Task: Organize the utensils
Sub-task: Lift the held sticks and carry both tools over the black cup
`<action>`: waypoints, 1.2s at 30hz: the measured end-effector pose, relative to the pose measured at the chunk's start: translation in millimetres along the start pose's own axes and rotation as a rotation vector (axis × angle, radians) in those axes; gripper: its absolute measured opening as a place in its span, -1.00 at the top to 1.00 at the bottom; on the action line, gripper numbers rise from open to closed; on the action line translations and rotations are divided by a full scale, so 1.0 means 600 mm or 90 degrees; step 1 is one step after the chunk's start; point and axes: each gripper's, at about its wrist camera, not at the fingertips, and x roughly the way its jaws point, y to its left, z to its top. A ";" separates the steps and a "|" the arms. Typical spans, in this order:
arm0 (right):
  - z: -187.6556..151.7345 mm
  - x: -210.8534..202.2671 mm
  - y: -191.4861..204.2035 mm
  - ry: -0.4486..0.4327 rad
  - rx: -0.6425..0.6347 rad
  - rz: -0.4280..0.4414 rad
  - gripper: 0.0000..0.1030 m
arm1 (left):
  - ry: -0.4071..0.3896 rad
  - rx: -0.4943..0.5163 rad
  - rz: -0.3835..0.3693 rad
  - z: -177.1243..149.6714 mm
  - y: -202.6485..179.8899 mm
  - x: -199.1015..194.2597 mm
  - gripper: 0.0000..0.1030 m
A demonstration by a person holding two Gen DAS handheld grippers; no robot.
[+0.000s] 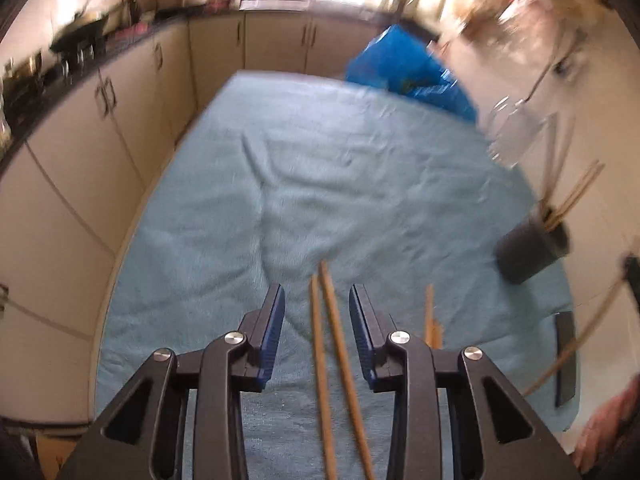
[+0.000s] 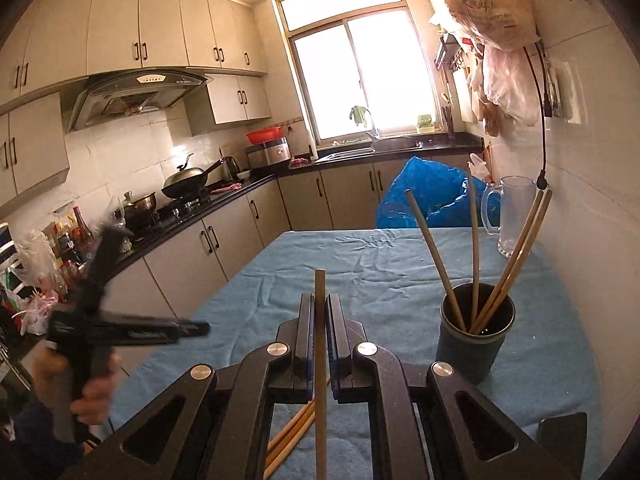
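My left gripper (image 1: 317, 290) hangs open above the blue cloth (image 1: 280, 200). Two wooden chopsticks (image 1: 324, 360) lie on the cloth below the gap between its jaws, untouched by the pads. A third stick (image 1: 430, 312) lies just to the right. My right gripper (image 2: 320, 298) is shut on a single chopstick (image 2: 319, 400), held upright above the cloth (image 2: 360, 264). A dark cup (image 2: 474, 344) with several chopsticks standing in it is to the right of that gripper; the same cup (image 1: 532, 248) shows blurred at the right of the left wrist view. More chopsticks (image 2: 292, 436) lie on the cloth beneath the right gripper.
A clear pitcher (image 2: 516, 216) and a blue plastic bag (image 2: 424, 196) stand at the table's far right, against the tiled wall. A dark flat object (image 1: 566, 356) lies near the cloth's right edge. Counter and cabinets (image 2: 224, 240) run along the left. A hand (image 2: 96, 392) grips the left tool.
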 end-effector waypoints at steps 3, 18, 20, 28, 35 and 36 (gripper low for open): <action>0.003 0.003 -0.005 0.001 0.006 0.005 0.88 | 0.063 -0.020 0.009 0.001 0.011 0.057 0.38; 0.001 0.002 -0.011 0.008 0.020 0.009 0.88 | 0.106 0.023 0.098 -0.001 -0.014 0.153 0.89; 0.001 0.002 -0.011 0.010 0.021 0.012 0.88 | 0.102 0.023 0.096 -0.003 -0.014 0.151 0.90; 0.005 -0.010 -0.007 -0.001 0.017 0.017 0.88 | -0.031 0.021 0.024 -0.008 -0.024 0.019 0.90; 0.008 -0.025 0.003 -0.018 0.012 0.024 0.88 | -0.119 0.025 -0.008 -0.007 -0.034 -0.085 0.90; 0.009 -0.027 0.004 -0.021 0.011 0.023 0.88 | -0.130 0.027 -0.012 -0.008 -0.037 -0.099 0.90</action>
